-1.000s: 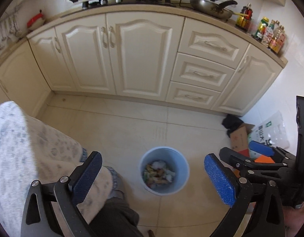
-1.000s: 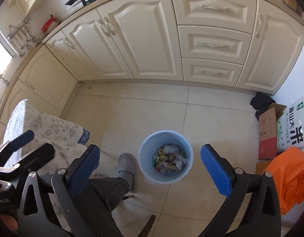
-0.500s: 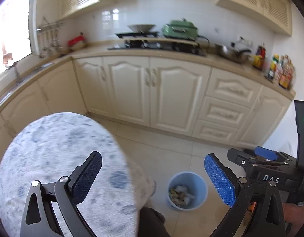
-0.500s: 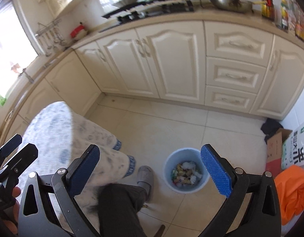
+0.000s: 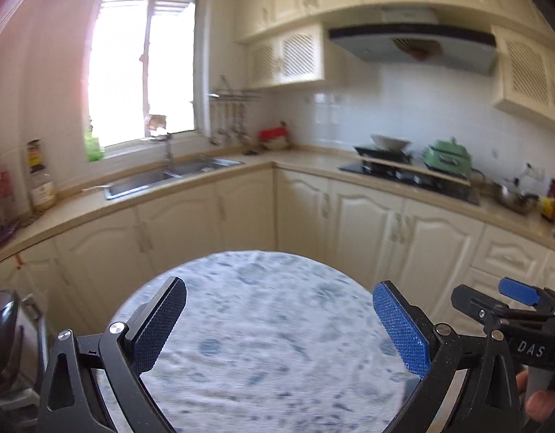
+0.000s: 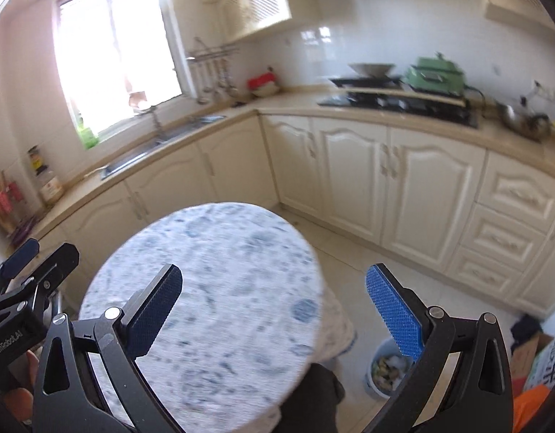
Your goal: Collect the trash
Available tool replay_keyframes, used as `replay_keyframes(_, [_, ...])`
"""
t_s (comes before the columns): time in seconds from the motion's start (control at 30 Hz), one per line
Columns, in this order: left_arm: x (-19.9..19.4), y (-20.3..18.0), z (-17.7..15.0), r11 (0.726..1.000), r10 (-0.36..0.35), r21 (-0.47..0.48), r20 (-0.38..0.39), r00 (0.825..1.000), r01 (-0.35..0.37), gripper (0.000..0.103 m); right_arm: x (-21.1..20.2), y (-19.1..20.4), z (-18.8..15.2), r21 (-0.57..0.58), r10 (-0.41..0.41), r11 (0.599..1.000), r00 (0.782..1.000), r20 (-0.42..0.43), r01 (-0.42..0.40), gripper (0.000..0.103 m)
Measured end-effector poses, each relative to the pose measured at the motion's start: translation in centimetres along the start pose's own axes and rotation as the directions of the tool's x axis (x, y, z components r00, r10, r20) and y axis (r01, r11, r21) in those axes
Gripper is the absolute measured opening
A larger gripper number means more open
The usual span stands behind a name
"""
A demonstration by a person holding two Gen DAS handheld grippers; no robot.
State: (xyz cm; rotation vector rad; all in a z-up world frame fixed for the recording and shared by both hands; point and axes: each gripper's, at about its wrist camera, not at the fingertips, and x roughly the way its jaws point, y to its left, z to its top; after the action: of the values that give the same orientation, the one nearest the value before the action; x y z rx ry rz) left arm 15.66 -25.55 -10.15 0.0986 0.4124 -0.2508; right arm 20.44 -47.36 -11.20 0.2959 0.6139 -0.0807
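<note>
- Over the round table (image 5: 270, 342) — left gripper (image 5: 277, 328) hangs with jaws spread wide, holding nothing.
- Right gripper (image 6: 274, 310) beside it, jaws just as wide, nothing between them.
- Down on the floor (image 6: 353, 252), right of the table — the bin (image 6: 376, 379), trash (image 6: 389, 370) inside.

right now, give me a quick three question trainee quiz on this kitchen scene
1. True or false: both sets of jaws, on the left gripper and the right gripper, are open and hold nothing.
2. Where is the blue bin? A) on the counter B) on the floor beside the round table C) in the sink
3. Fill in: the bin already holds ____.

Key: 1 true; 2 B; 3 trash
</note>
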Motion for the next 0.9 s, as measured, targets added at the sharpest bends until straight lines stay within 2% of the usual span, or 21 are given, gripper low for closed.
replay_keyframes(0.17, [-4.4, 3.4, -0.3, 0.994, 0.096, -0.052, 0.051, 0.994, -0.094, 0.102, -1.8, 6.3, 1.0, -0.087, 0.067, 0.994, 0.995, 0.074, -0.060, 0.103])
replay_keyframes(0.43, [-9.1, 4.2, -1.1, 0.978, 0.204, -0.063, 0.101, 0.974, -0.198, 0.102, -2.9, 13.3, 1.6, -0.194, 0.138, 0.975, 0.982, 0.126, -0.112, 0.103])
replay_keyframes(0.5, [-9.7, 4.2, -1.5, 0.973, 0.227, -0.064, 0.114, 0.967, -0.221, 0.102, -2.8, 14.2, 1.5, -0.212, 0.148, 0.970, 0.981, 0.128, -0.119, 0.103])
replay_keyframes(0.67, [-10.6, 4.5, -2.0, 0.975, 0.219, -0.070, 0.113, 0.969, -0.212, 0.102, -2.8, 15.2, 1.3, -0.230, 0.165, 0.964, 0.978, 0.124, -0.134, 0.103])
replay_keyframes(0.83, [-11.7, 4.9, -1.8, 0.963, 0.266, -0.081, 0.140, 0.954, -0.257, 0.102, -3.0, 15.8, 1.5, -0.244, 0.169, 0.960, 0.977, 0.131, -0.133, 0.103])
replay_keyframes(0.9, [-11.7, 4.9, -1.6, 0.961, 0.273, -0.092, 0.136, 0.952, -0.262, 0.102, -3.3, 15.9, 1.6, -0.251, 0.170, 0.959, 0.976, 0.137, -0.132, 0.103])
